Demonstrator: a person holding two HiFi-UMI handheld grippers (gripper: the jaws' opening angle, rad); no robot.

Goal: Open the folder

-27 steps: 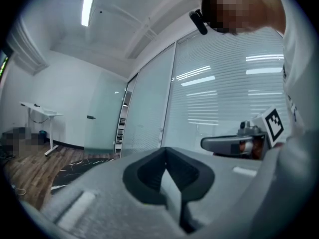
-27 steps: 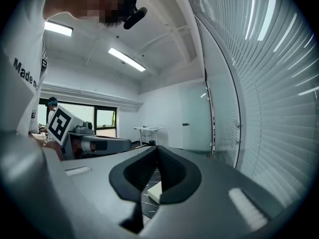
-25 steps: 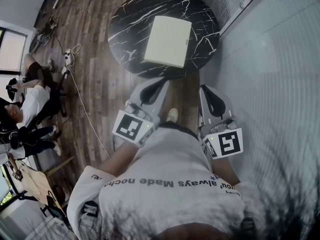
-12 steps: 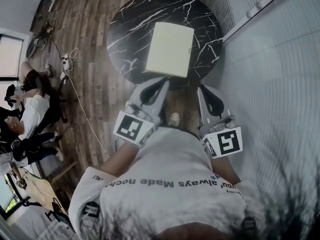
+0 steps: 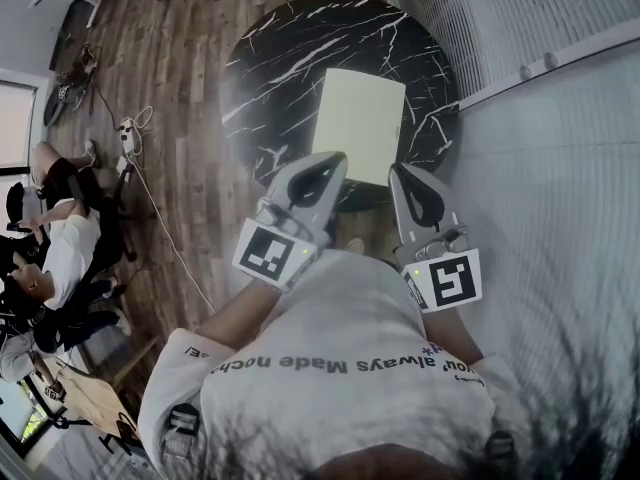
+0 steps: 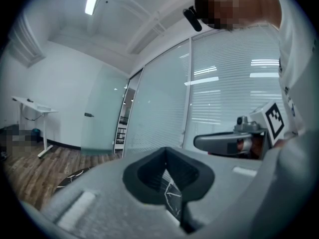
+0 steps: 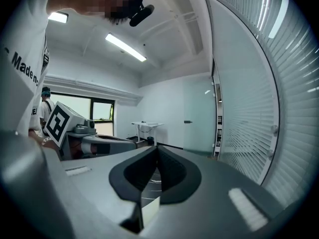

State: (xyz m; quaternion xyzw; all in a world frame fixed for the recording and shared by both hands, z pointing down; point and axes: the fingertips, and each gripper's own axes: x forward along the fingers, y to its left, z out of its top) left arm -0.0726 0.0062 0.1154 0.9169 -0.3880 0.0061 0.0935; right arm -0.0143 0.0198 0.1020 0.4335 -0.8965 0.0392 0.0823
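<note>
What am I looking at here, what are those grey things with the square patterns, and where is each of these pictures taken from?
No robot here: a person holds a grey hand-held gripper in each hand, the left gripper and the right gripper; the patterned cubes are part of them. The top-down picture comes from a camera on the person's head. The other two come from cameras riding on each gripper, looking along its jaws. On the round black marble table lies one pale folder, closed. Both grippers have jaws together and hold nothing, pointing toward the folder.
</note>
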